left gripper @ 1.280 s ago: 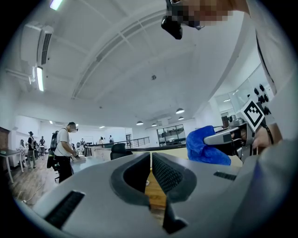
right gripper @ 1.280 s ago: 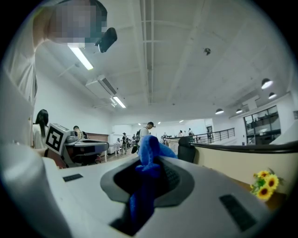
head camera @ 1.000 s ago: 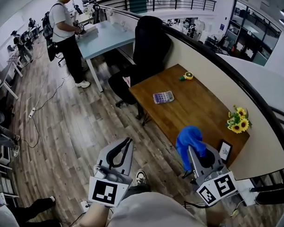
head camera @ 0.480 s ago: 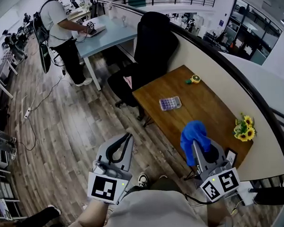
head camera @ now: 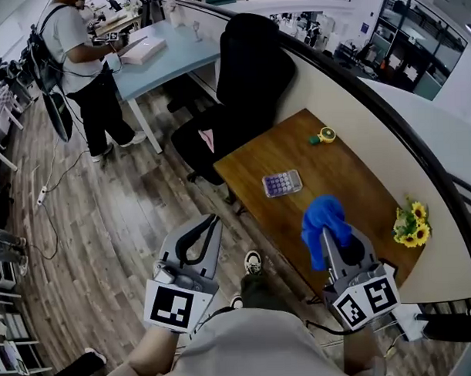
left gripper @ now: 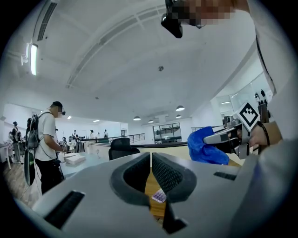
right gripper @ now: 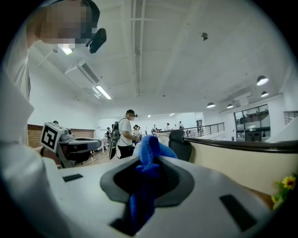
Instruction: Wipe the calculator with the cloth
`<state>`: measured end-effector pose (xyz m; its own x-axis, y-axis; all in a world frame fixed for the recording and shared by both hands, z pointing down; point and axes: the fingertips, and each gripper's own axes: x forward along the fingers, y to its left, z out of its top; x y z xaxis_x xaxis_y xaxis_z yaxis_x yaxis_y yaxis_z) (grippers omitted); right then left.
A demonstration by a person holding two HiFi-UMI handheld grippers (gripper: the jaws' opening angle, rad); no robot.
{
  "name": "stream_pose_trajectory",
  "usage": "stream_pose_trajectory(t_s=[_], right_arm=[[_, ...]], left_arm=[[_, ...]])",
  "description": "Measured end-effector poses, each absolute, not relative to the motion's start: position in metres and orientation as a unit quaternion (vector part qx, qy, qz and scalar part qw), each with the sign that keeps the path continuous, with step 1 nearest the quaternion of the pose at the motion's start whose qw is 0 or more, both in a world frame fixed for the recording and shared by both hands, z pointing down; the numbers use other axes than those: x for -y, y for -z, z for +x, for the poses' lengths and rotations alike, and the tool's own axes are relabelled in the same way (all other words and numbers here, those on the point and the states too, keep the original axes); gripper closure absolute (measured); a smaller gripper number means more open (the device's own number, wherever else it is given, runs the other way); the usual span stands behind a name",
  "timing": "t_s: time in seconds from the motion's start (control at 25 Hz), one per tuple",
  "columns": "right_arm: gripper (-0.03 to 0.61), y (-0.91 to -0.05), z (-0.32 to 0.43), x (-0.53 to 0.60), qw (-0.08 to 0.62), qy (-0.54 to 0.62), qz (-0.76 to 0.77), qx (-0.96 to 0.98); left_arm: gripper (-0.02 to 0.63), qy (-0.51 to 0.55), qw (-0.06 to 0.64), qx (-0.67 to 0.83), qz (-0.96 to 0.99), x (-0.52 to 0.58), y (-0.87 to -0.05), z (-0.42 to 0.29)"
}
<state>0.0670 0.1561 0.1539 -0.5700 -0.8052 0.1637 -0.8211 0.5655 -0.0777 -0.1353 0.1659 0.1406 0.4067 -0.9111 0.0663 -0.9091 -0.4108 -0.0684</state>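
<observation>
**Head view:** Both forearms reach in from the bottom of the frame, each hand hidden behind its gripper's marker cube. The left gripper (head camera: pixel 212 221) is held out roughly level over the wooden floor (head camera: pixel 106 226), off the front edge of the table (head camera: pixel 335 168). Its jaws are pressed together with nothing between them. The right gripper (head camera: pixel 327 236) points slightly downward over the front edge of the table, toward its right end, and is clamped on the blue cloth (head camera: pixel 321 217), which bunches up above the jaw tips. The calculator (head camera: pixel 282 183) lies flat on the half of the table nearer the black chair (head camera: pixel 247 75), closer to the front edge than to the wall edge and well apart from both grippers.

**Left gripper view:** The two jaws meet along their ribbed faces and hold nothing. The calculator (left gripper: pixel 159 195) shows below them, on the table ahead. To the right, the other gripper carries the cloth (left gripper: pixel 205 148) at about the same height.

**Right gripper view:** The jaws are closed on the cloth (right gripper: pixel 148 155), which fills the gap and hangs down through it. The left gripper's marker cube (right gripper: pixel 50 135) shows at the left.
</observation>
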Motion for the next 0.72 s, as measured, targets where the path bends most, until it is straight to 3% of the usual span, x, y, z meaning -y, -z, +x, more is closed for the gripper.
stream_pose_trajectory(t_s=[0.72], right_arm=[[0.503,-0.177,0.111,0.049,0.044,-0.11,0.458,0.881]], left_arm=[[0.597,0.098,0.019,-0.503,-0.859,0.034,-0.157,-0.079]])
